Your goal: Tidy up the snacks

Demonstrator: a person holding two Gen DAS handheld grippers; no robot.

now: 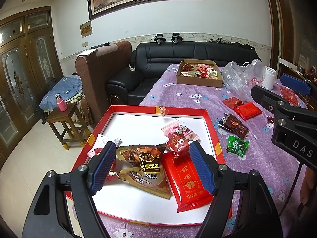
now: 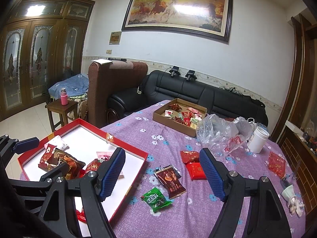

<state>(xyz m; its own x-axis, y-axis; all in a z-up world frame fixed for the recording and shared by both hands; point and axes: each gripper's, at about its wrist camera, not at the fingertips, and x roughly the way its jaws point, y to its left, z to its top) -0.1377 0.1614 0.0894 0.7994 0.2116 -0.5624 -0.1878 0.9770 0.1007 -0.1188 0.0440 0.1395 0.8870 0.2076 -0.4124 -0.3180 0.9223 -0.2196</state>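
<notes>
Between the wide-open, empty right gripper (image 2: 162, 173) fingers, a brown snack packet (image 2: 170, 180) and green candy (image 2: 156, 199) are seen loose on the tablecloth (image 2: 198, 218). Left of it, the red tray (image 2: 138, 168) is hovered over by the open, empty left gripper (image 1: 152, 168). Both wrappers could be pinched together, being crowded.

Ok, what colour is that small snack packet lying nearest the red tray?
Green packet, with darker print; clearest in the right wrist view, beside the red tray.

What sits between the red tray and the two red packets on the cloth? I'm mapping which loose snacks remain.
In the right wrist view, a brown chocolate packet and a green candy packet lie on the purple cloth between the red tray and the red packets.
</notes>
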